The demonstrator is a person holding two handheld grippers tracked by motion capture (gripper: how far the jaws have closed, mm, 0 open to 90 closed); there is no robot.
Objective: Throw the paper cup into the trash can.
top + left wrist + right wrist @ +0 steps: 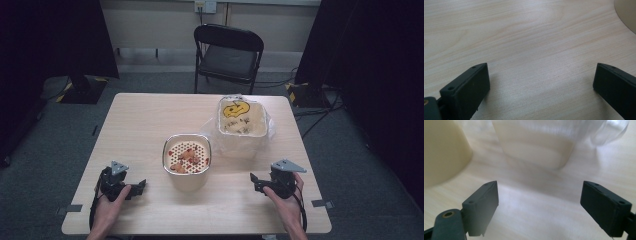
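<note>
Here, a light wooden table [150, 120] fills the middle of the high view, with a black folding chair [228, 52] beyond it at top centre. Right of centre stands a cream bin lined with a clear plastic bag [243, 125], something yellow inside. Just lower left of it sits a cream container topped by a perforated strainer [186, 155] holding reddish scraps. At lower left, the left gripper [134, 189] rests in a hand, jaws spread wide over bare wood. At lower right, the right gripper [256, 182] is likewise released, holding nothing.
</note>
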